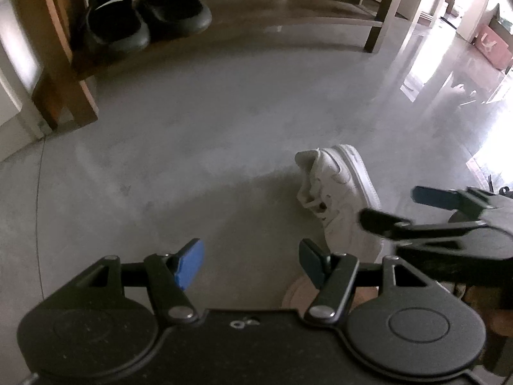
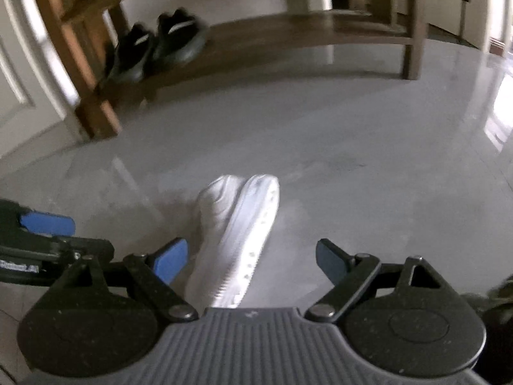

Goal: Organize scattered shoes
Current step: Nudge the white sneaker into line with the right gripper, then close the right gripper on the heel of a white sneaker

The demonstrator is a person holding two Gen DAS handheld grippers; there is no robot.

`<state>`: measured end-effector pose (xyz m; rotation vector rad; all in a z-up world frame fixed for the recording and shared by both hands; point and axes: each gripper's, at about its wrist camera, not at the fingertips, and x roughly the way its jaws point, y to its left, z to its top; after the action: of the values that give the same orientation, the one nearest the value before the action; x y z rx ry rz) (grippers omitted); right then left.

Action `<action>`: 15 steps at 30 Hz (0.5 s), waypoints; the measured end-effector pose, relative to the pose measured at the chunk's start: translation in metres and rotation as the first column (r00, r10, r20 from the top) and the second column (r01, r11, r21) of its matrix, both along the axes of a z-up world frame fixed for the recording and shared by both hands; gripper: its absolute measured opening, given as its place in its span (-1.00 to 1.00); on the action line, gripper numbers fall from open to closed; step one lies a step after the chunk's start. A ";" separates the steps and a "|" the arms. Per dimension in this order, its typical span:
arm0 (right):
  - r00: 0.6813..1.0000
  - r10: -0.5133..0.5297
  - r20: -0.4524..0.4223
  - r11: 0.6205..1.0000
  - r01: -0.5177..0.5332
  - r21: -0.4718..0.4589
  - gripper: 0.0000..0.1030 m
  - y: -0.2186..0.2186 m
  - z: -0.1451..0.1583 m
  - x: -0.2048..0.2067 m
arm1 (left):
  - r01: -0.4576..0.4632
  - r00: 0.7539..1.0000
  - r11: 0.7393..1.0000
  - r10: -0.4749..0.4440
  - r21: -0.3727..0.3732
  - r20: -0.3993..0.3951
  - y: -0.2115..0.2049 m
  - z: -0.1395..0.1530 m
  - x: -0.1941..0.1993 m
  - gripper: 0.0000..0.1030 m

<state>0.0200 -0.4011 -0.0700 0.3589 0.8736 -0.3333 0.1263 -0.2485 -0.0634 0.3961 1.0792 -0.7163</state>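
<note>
A white sneaker lies on its side on the grey floor, right of my left gripper, which is open and empty above the floor. In the right wrist view the sneaker lies between the open fingers of my right gripper, sole edge facing right, nearer the left finger. The right gripper also shows in the left wrist view, open over the sneaker. A pair of black shoes sits on the low shelf of a wooden rack; it also shows in the right wrist view.
The rack's wooden legs stand at the left by a white wall and at the right. Glossy grey floor lies between sneaker and rack. A bright room with a pink box opens to the far right.
</note>
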 end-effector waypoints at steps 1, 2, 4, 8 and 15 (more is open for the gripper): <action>1.000 -0.003 -0.007 1.000 0.003 -0.017 0.73 -0.001 -0.004 0.000 | -0.002 1.000 1.000 0.002 0.002 -0.001 0.001 0.000 0.000 0.28; 1.000 -0.004 -0.003 1.000 0.004 -0.012 0.72 -0.004 -0.005 -0.002 | -0.003 1.000 1.000 0.003 0.004 -0.002 0.003 0.000 0.000 0.28; 1.000 -0.008 0.001 1.000 0.008 -0.009 0.72 -0.007 -0.006 -0.012 | -0.011 1.000 1.000 0.011 0.008 -0.002 0.006 -0.002 0.002 0.28; 0.999 -0.040 -0.004 0.999 0.039 -0.019 0.73 -0.016 -0.004 -0.026 | -0.029 0.999 1.000 0.029 0.006 -0.021 0.008 -0.004 0.006 0.28; 0.990 -0.121 -0.075 0.992 0.123 0.026 0.70 -0.043 -0.011 -0.053 | -0.004 1.000 1.000 0.004 0.007 -0.018 0.002 -0.002 0.001 0.28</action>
<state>-0.0332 -0.4437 -0.0808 0.4314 0.9315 -0.4490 0.1270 -0.2462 -0.0653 0.3938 1.0993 -0.7141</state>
